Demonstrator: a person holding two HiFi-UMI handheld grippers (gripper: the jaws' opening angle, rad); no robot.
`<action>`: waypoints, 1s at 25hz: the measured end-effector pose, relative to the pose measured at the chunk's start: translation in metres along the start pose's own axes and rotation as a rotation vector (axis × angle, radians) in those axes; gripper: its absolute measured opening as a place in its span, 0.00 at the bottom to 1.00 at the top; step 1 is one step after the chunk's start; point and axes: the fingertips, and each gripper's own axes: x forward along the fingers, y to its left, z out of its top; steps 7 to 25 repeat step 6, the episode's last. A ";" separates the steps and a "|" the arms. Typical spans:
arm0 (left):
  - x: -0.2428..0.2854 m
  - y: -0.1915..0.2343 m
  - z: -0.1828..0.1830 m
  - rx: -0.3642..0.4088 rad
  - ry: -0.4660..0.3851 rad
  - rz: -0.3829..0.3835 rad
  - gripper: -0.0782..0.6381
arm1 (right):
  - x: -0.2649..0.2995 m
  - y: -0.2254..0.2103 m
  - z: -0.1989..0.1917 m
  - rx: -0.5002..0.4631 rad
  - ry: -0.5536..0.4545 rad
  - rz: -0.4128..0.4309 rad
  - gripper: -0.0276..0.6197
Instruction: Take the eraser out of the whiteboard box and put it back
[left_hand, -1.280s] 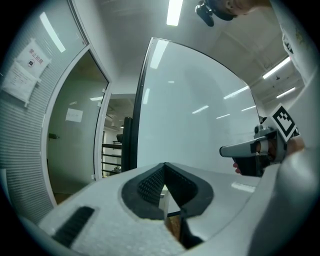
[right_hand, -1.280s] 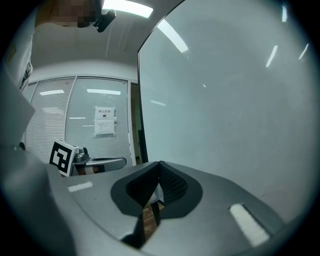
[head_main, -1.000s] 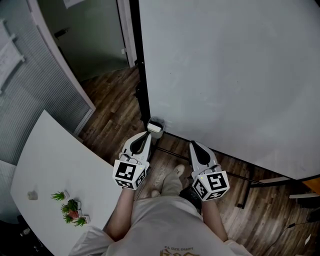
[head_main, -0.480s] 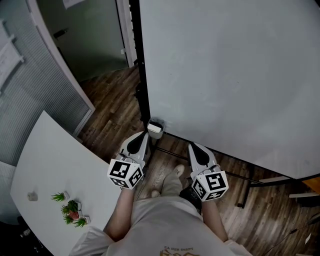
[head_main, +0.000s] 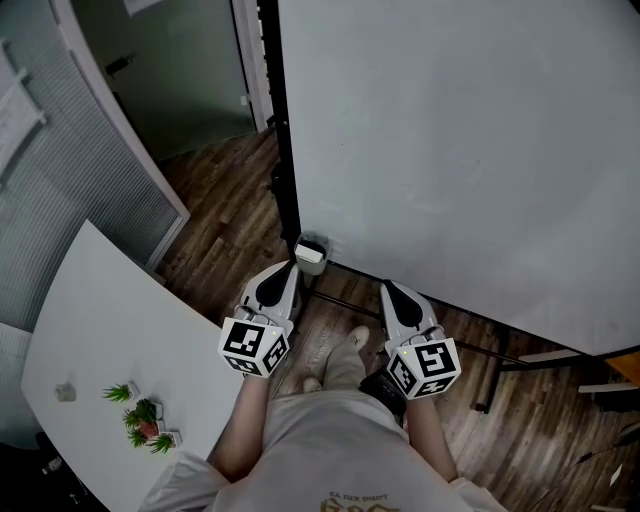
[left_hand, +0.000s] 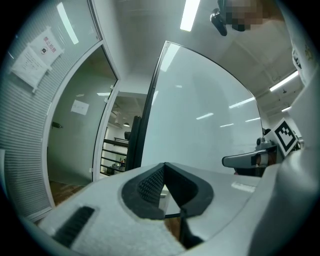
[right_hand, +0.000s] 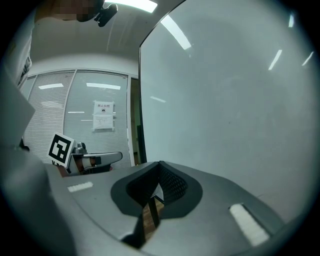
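Standing before a large white whiteboard (head_main: 450, 150) on a black metal frame (head_main: 287, 170), over a dark wood-plank floor (head_main: 225, 200). At the board's lower left corner, a small grey open-topped whiteboard box (head_main: 311, 243), with a pale rectangular eraser (head_main: 309, 257) lying inside it. Just short of the box and slightly to its left in the head view, the left white-and-black hand-held gripper (head_main: 288, 270), pointing level toward the box without touching it. Jaws pressed fully together, ribbed black pads (left_hand: 150, 182) meeting at the tip with nothing between them. To the right of the box and clearly apart from it, the right hand-held gripper (head_main: 388, 290), aimed at the board's bottom edge. Jaws likewise closed tight, nothing caught in them. Below the box in the head view, between the two grippers, a pair of pale shoes (head_main: 345, 350) on the planks. Well to the left of the box, a white curved tabletop (head_main: 110, 330) carrying a few small green potted plants (head_main: 140, 415) near its lower edge. Above and to the left of the box, a glass partition with grey blinds (head_main: 60, 180).
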 end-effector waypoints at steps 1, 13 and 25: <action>0.000 0.000 0.000 0.003 -0.001 0.001 0.11 | 0.000 -0.001 0.001 0.002 -0.004 -0.001 0.06; 0.003 0.001 -0.001 0.005 -0.006 0.005 0.11 | 0.000 -0.004 0.003 0.001 -0.019 0.001 0.06; 0.003 0.001 -0.001 0.005 -0.006 0.005 0.11 | 0.000 -0.004 0.003 0.001 -0.019 0.001 0.06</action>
